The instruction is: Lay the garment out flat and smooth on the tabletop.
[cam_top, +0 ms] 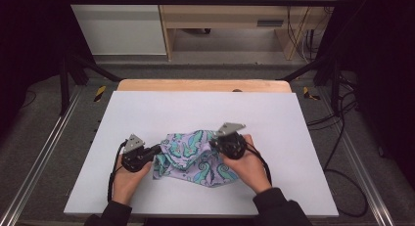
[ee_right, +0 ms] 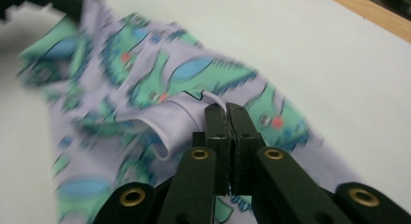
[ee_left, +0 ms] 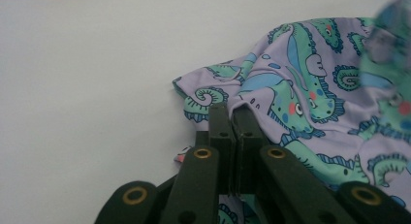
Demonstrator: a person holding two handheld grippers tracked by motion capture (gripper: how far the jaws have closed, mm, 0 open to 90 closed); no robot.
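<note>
On the white table (cam_top: 147, 113), both grippers' jaws pinch the patterned cloth (cam_top: 193, 157) at opposite edges.

Evenly lit from overhead on the white table (cam_top: 147, 113), dark at both sides of the high view, soft shadows only, no glare; sharp up close in the left gripper view, motion-blurred over the cloth (ee_right: 121, 78) in the right gripper view.
</note>
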